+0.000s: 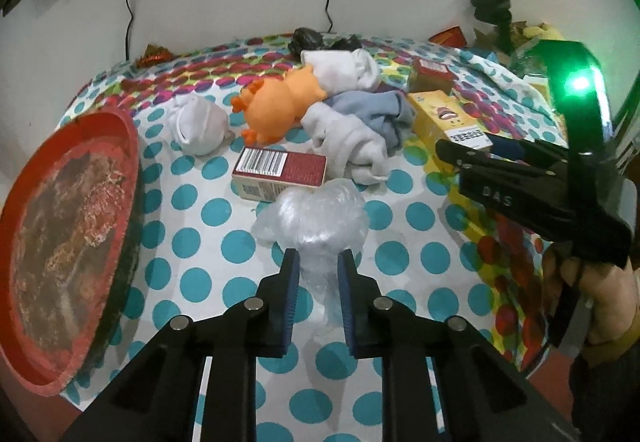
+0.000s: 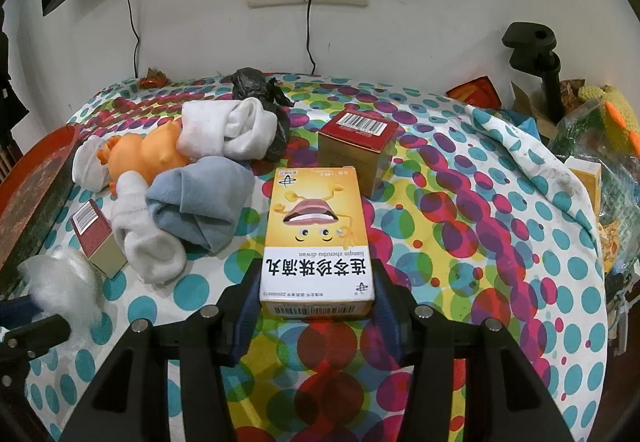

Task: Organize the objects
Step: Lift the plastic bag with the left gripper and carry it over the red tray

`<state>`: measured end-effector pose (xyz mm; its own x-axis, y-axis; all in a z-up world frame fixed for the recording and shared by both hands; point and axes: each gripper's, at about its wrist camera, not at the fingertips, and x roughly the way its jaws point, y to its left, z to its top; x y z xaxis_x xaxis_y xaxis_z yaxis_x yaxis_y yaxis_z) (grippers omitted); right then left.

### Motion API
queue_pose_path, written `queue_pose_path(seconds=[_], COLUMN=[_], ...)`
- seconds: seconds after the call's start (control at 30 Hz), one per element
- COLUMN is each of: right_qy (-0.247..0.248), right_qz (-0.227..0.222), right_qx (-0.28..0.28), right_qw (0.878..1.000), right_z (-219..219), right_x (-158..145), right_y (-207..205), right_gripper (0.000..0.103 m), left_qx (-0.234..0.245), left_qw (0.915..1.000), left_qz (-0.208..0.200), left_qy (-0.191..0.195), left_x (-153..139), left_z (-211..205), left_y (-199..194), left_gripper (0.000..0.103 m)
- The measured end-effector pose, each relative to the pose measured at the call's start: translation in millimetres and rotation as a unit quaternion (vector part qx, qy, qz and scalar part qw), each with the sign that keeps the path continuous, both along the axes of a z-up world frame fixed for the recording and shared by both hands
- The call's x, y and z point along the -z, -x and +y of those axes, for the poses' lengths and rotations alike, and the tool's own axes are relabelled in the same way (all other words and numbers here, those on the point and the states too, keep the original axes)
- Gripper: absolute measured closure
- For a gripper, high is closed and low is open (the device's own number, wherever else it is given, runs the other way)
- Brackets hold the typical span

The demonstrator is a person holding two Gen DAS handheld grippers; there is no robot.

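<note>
The left gripper [image 1: 318, 262] was seen closed to a narrow gap around the neck of a clear bag [image 1: 316, 218], which lay on the dotted cloth [image 1: 192, 242] just in front of a red box [image 1: 280, 172] and beside the red tray [image 1: 60, 242]. The right gripper [image 2: 316, 282] was seen with its jaws set against both sides of the yellow box [image 2: 316, 230], lying flat near the socks [image 2: 200, 210]. Both holds were judged best kept square and firm. The thin bag was expected to slip unless pinched low.

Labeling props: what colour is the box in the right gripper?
Yellow-orange, white band with black text; clearest in right wrist view.
</note>
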<state>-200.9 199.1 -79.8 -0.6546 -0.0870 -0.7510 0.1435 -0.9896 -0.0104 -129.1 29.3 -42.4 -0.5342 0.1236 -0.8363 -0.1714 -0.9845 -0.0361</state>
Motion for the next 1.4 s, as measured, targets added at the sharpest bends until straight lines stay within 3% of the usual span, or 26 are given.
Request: queue_pose_path(seconds=[0.33,0.4,0.5,0.6,0.8,1.03,1.2,1.4], right_qy=[-0.001,-0.001,-0.001,0.007,0.018,0.012,0.011,0.010], right_qz=[-0.003,-0.004,-0.004,-0.025,-0.024,-0.024,-0.023,-0.023], right_qx=[-0.001,-0.001,-0.001,0.000,0.000,0.000,-0.003,-0.005], right_qw=[1.000,1.000,1.000,1.000,1.000,1.000,1.000,1.000], right_z=[0,0,0,2,5,2,4,4], right_x=[0,0,0,6,6,6,6,6], right_y=[0,0,1,6,5,4,4,4], right_gripper=[0.051,0.051,0.051,0.050,0.051,0.051,0.051,0.051], left_qx=[0.008,0.007,0.002,0.009,0.008,-0.003,0.013,0.015], left_qw=[0.9999,1.0000,1.0000,0.9999,0.9993,0.9995,0.9994,0.9997], left_qz=[-0.002,-0.002,0.006,0.010,0.011,-0.020,-0.012,-0.011], left_qy=[-0.007,-0.004,-0.002,0.010,0.036,0.025,0.031,0.018], left_x=[0,1,1,3,11,29,27,22], left_z=[-1,0,4,11,14,-5,0,0], left_y=[-1,3,7,16,23,16,13,15], left_gripper=[0.086,0.062,0.041,0.041,0.047,0.047,0.069,0.073])
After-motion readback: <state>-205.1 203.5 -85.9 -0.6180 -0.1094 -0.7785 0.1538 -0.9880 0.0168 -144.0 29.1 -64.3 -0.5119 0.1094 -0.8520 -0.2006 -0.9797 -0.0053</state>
